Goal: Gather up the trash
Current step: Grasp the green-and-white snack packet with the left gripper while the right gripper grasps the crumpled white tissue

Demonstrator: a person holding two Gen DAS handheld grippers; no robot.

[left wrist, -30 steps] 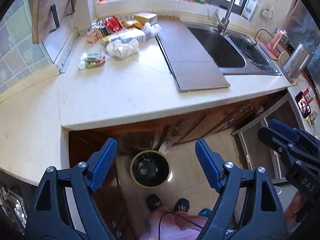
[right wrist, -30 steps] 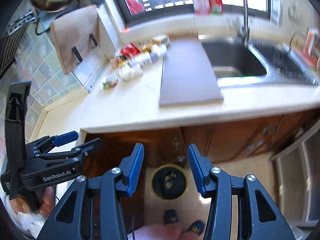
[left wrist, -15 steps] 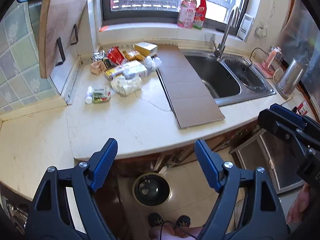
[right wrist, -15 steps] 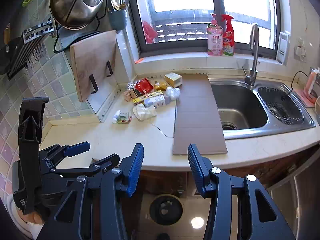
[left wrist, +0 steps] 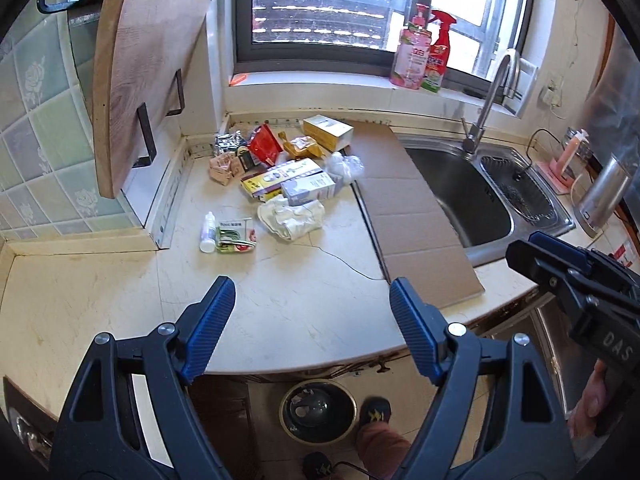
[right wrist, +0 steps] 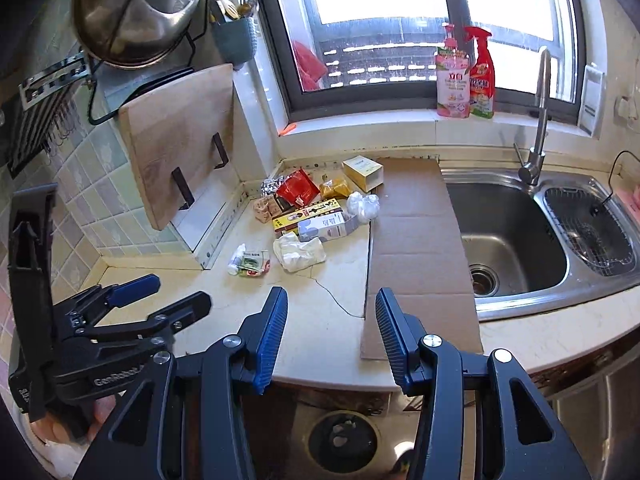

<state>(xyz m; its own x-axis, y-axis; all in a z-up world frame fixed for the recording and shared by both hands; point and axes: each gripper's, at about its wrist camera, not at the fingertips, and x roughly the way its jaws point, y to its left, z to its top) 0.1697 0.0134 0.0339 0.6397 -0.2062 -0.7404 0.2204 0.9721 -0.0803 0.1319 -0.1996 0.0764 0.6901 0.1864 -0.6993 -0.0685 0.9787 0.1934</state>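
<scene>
Trash lies in a heap at the back of the counter: a crumpled white tissue (left wrist: 291, 219) (right wrist: 299, 253), a small white bottle (left wrist: 207, 232) beside a green packet (left wrist: 236, 236), a red pouch (left wrist: 264, 147) (right wrist: 295, 189), a yellow box (left wrist: 328, 132) (right wrist: 363, 172) and cartons. A round bin (left wrist: 318, 411) (right wrist: 343, 440) stands on the floor below the counter edge. My left gripper (left wrist: 310, 316) is open and empty above the counter front. My right gripper (right wrist: 331, 320) is open and empty, near a flat cardboard sheet (right wrist: 416, 240).
A steel sink (right wrist: 508, 236) with a tap (right wrist: 538, 120) lies right of the cardboard (left wrist: 408, 208). A wooden cutting board (left wrist: 140, 72) leans on the left wall. Two spray bottles (right wrist: 466, 76) stand on the windowsill. A person's shoe (left wrist: 374, 408) is by the bin.
Both grippers have risen and tilted up from over the floor bin to over the counter front. The trash heap now sits nearer the middle of both views. Jaws stay open.
</scene>
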